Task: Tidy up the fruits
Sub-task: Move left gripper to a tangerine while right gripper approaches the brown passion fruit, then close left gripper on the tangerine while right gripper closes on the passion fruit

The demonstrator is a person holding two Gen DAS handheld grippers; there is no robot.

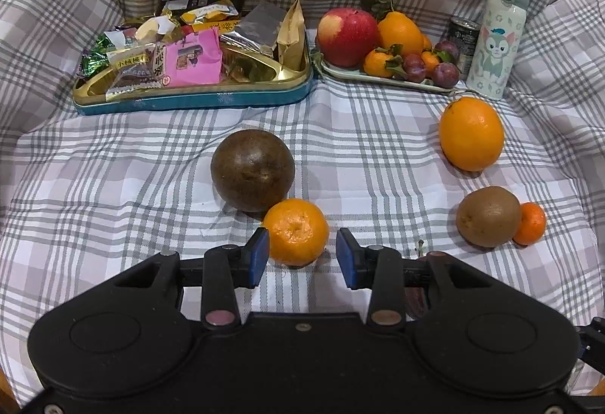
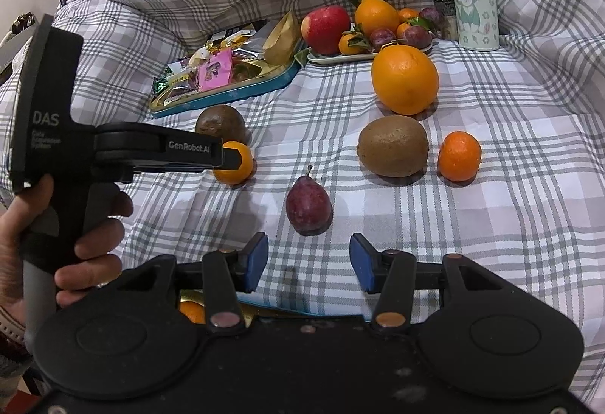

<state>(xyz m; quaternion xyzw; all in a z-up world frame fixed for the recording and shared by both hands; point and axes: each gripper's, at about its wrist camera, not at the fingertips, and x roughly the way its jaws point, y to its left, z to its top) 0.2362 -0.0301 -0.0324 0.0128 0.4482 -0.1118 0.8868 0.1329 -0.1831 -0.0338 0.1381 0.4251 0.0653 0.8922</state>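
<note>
Your left gripper (image 1: 302, 257) open around mandarin (image 1: 295, 230) — soft, thin skin; squeeze lightly across middle. Right gripper (image 2: 308, 259) open, empty — plum (image 2: 308, 205) just ahead.

Two kiwis (image 2: 392, 146); one apple (image 2: 326, 29)

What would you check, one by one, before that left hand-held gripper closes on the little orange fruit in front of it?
1. Left hand-held gripper open: ok.
2. Mandarin between its blue pads: ok, left pad close, gap on the right.
3. Dark brown round fruit clear of the mandarin: not ok, it sits right behind; whether they touch, cannot tell.
4. Room on the fruit plate: cannot tell, it looks crowded.
5. Right hand-held gripper out of the way: ok, open near the plum.
</note>
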